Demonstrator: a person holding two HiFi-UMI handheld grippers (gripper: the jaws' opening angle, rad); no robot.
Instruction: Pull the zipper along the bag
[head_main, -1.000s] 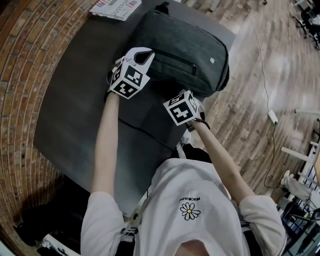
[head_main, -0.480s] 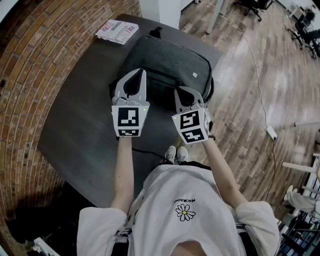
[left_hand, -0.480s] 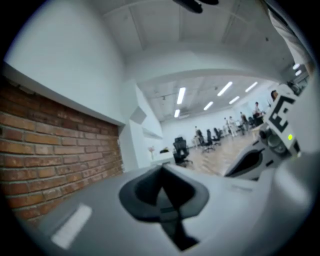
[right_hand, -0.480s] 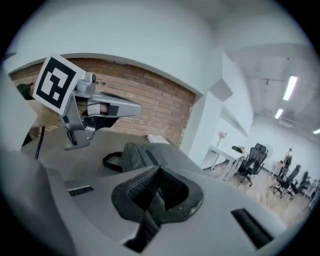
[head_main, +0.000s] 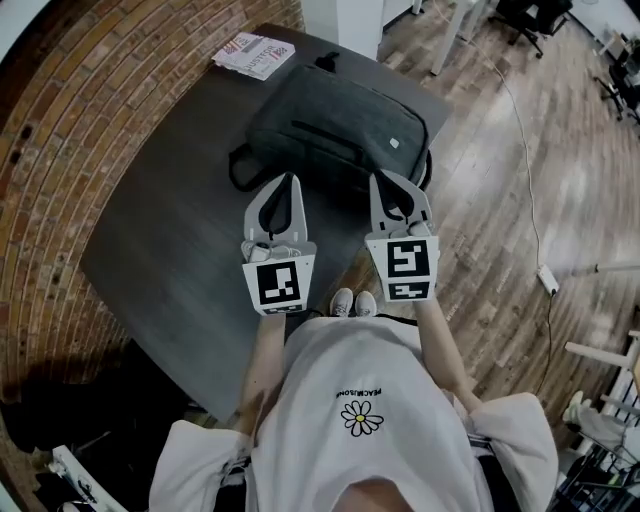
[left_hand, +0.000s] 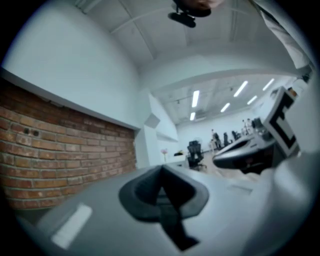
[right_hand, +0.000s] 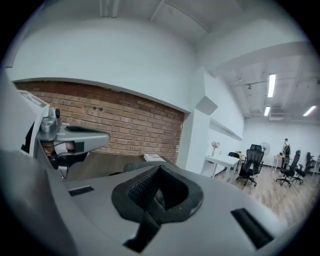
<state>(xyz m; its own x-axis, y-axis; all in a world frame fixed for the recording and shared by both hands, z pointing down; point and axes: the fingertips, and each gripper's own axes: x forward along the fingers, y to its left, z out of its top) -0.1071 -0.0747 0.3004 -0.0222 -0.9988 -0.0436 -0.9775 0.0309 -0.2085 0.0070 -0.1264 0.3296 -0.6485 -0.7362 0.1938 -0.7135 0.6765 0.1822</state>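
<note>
A dark grey backpack (head_main: 335, 125) lies flat on the dark table (head_main: 170, 250), its front-pocket zipper (head_main: 335, 140) running across it. Both grippers are held up in the air on the near side of the bag, side by side, touching nothing. My left gripper (head_main: 290, 182) is shut and empty, its tip pointing toward the bag's near edge. My right gripper (head_main: 393, 180) is shut and empty too, level with the left one. In the left gripper view the jaws meet at the tip (left_hand: 161, 170); in the right gripper view they meet likewise (right_hand: 159, 169).
A printed booklet (head_main: 255, 55) lies at the table's far corner. A brick wall (head_main: 70, 130) runs along the left. Wooden floor (head_main: 500, 190) lies to the right, with a cable and power strip (head_main: 547, 278). Office chairs stand far off.
Both grippers have lifted off the bag and drawn back toward me, now held level in the air. The right gripper's jaws have closed. The bag lies farther away in view.
</note>
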